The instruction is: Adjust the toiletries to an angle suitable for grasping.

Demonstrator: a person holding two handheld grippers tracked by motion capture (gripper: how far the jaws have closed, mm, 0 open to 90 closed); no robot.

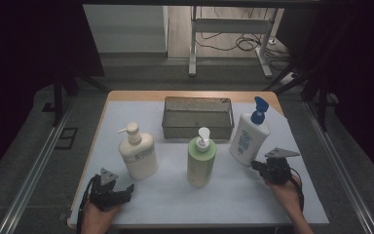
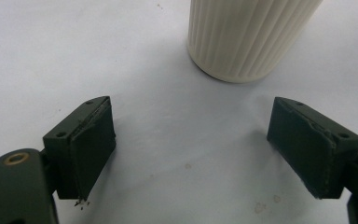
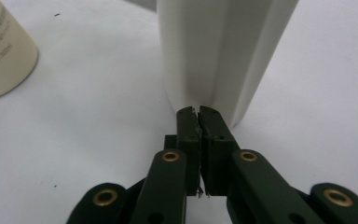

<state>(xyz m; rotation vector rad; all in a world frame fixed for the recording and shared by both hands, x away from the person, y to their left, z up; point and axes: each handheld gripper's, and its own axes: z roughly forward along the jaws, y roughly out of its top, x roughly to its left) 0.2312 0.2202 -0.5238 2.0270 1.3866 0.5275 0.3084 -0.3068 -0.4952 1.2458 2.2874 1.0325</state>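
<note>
Three pump bottles stand on the white mat: a cream one (image 1: 137,155) at the left, a green one (image 1: 201,162) in the middle, and a white one with a blue pump (image 1: 250,134) at the right. My left gripper (image 1: 119,192) rests near the front edge, open, just short of the cream bottle's ribbed base (image 2: 249,39). My right gripper (image 1: 256,165) is shut with nothing between the jaws, its tips against the foot of the white bottle (image 3: 219,51). The green bottle's base (image 3: 2,56) lies off to that view's left.
A wire mesh basket (image 1: 197,127) sits at the back middle of the table, behind the bottles. The white mat (image 1: 233,195) covers most of the wooden tabletop. A metal frame and cables lie on the floor beyond the table.
</note>
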